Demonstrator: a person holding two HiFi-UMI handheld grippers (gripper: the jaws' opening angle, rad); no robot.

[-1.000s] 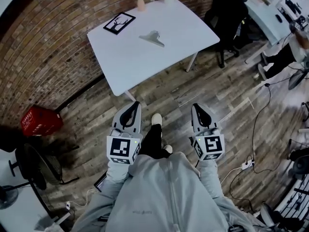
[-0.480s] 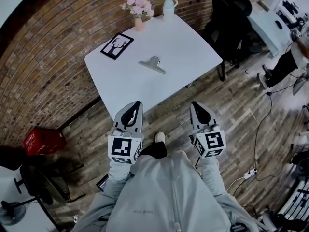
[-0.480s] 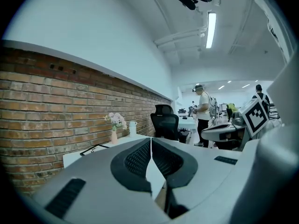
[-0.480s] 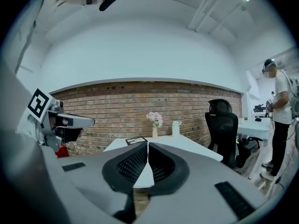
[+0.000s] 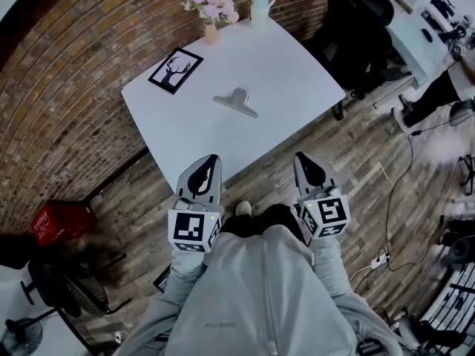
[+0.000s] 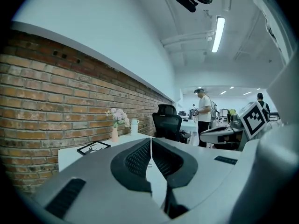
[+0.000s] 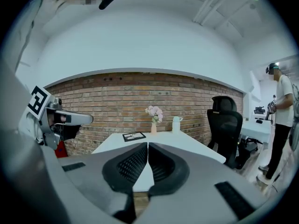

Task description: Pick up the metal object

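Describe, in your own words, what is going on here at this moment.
A person in a grey top stands at the near edge of a white table, holding a tool in each hand. The left tongs and right tongs are both shut and empty, pointing toward the table. The metal object, a clip-like piece, lies mid-table, untouched. A framed picture, a vase of flowers and a white jug sit on the far side by the brick wall.
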